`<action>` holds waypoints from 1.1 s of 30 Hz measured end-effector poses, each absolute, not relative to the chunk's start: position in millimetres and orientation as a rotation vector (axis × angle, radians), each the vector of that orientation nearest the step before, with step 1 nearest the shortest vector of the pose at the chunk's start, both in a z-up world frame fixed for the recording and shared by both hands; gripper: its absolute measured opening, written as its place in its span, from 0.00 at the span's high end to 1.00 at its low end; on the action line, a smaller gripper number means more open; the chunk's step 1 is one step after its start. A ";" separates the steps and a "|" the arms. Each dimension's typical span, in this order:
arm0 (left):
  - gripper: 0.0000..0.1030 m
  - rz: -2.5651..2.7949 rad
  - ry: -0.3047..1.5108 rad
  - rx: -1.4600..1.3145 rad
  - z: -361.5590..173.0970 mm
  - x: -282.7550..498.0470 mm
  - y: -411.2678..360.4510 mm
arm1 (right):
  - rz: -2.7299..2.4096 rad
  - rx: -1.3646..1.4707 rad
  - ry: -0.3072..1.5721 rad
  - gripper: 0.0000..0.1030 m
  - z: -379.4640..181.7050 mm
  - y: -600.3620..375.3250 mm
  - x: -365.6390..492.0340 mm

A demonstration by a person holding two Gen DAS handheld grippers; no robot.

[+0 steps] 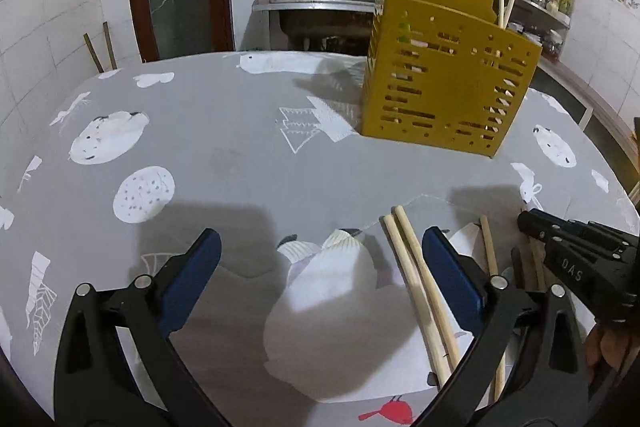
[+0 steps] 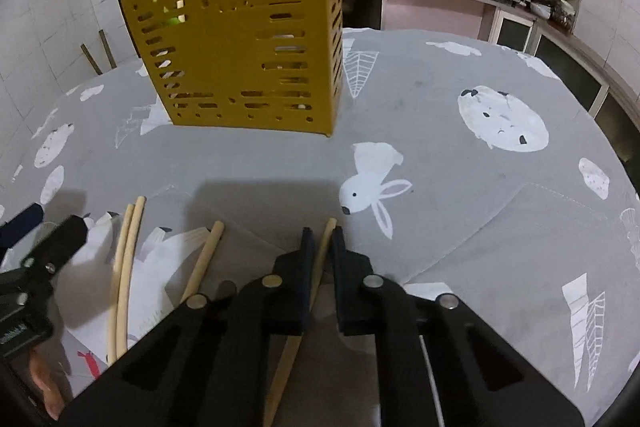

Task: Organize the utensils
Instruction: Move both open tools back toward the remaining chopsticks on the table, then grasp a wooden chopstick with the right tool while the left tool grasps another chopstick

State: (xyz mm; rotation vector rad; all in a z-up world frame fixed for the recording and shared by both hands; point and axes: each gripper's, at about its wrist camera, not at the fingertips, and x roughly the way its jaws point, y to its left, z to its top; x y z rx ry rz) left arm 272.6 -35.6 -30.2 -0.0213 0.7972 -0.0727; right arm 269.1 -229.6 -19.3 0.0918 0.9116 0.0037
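Right tongs (image 2: pixel 322 241), lower centre of the right wrist view, are narrowed onto 1 chopstick (image 2: pixel 323 247); its long axis runs along the fingers, tip pointing up-frame. Whether it is lifted off the worktop (image 2: pixel 460 195) cannot be told. Yellow holder (image 2: pixel 248 55) stands upright in the upper left of that view, well apart and ahead-left of the tongs, so the right hand is the nearer carrier. Left tongs (image 1: pixel 320 255) are spread wide and empty; a pair of chopsticks (image 1: pixel 416 279) lies just inside their right finger, 1 loose chopstick (image 1: pixel 489 251) beyond it.
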 end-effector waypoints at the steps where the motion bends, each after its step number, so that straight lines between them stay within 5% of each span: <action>1: 0.09 -0.082 0.806 -0.028 -30.4 273.3 -36.5 | 0.003 0.087 0.911 0.92 -18.8 -230.4 268.5; 13: 0.36 -0.098 0.896 -0.042 -48.0 280.1 -47.3 | -0.025 0.107 0.907 0.94 -15.6 -262.7 255.1; 24: 0.45 -0.101 0.933 -0.010 -51.1 291.4 -66.2 | -0.036 0.121 0.907 0.94 -16.7 -266.9 254.1; 31: 0.90 -0.169 0.973 0.013 -47.4 303.1 -83.0 | -0.046 0.141 0.916 0.94 -18.2 -272.6 255.3; 33: 0.92 -0.184 0.986 0.017 -47.2 307.2 -87.5 | -0.051 0.136 0.921 0.94 -19.0 -271.3 257.3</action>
